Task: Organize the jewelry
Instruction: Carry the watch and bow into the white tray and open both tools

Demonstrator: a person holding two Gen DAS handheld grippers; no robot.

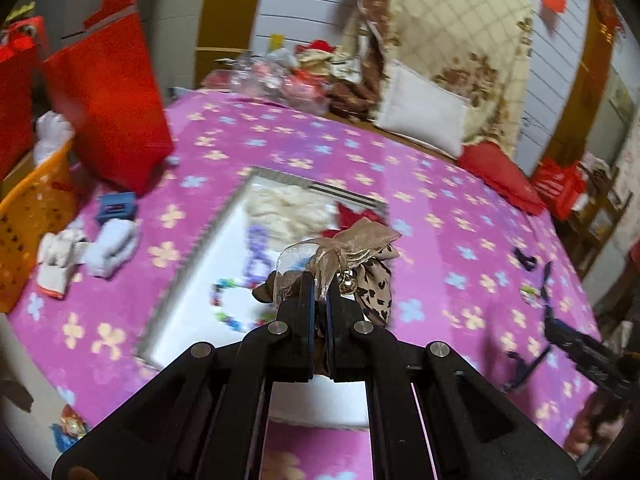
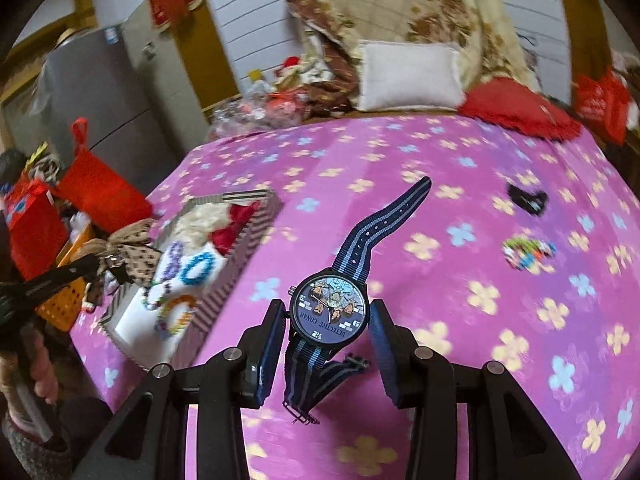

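My left gripper [image 1: 319, 300] is shut on a leopard-print bow hair tie [image 1: 360, 268] with sheer ribbon, held above the near end of the striped box [image 1: 192, 256]. The box holds bead bracelets [image 1: 228, 304], white fluff and a red bow. In the right wrist view the same box [image 2: 236, 268] stands at the left with the bow [image 2: 128, 254] over it. My right gripper [image 2: 328, 316] stands around a blue-strapped cartoon watch [image 2: 328, 312] on the pink blanket, the pads apart from the watch case. A colourful bead bracelet [image 2: 528, 256] and a black hair tie [image 2: 526, 198] lie farther right.
Pink flowered blanket [image 2: 440, 160] covers the bed. Red bags [image 1: 108, 88], an orange basket [image 1: 36, 216] and white socks [image 1: 92, 248] crowd the left edge. A white pillow [image 2: 408, 76], red cushion [image 2: 520, 108] and folded quilt lie at the back.
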